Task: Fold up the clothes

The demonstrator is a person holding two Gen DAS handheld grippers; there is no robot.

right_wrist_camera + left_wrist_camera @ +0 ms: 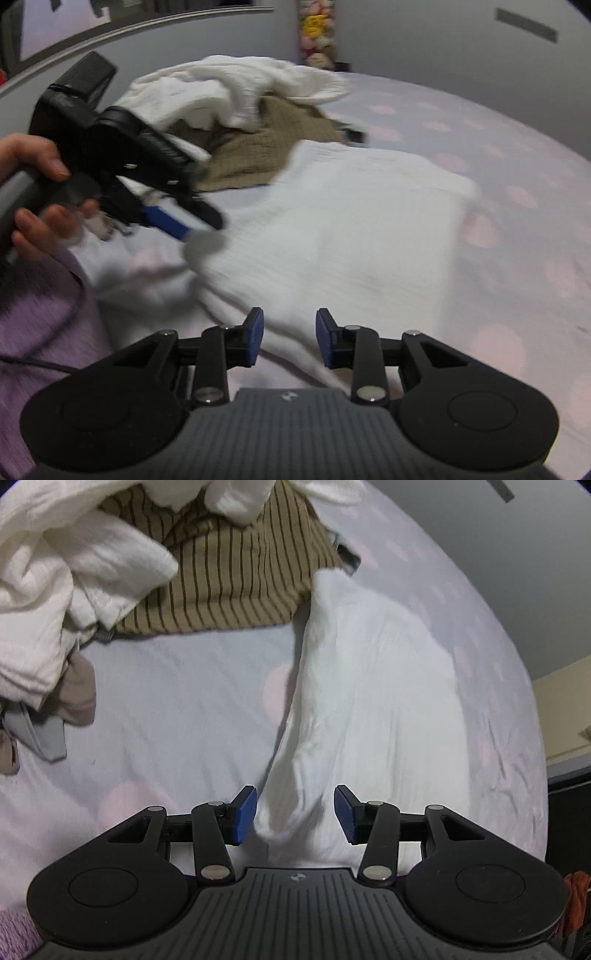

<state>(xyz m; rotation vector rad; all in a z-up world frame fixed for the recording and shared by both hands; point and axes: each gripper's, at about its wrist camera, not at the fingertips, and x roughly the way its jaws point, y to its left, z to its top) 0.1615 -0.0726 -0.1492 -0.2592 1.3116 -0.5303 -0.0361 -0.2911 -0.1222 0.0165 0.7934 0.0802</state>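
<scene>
No readable words, numbers or brand names show in either view; only a small pale emblem sits on each gripper's ribbed grey body, too small to make out

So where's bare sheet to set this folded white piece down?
Free: the dotted sheet to the right of the white garment, and the strip between it, the striped brown garment and the left clothes. Crowded: the white pile at the back and around the left gripper.
</scene>
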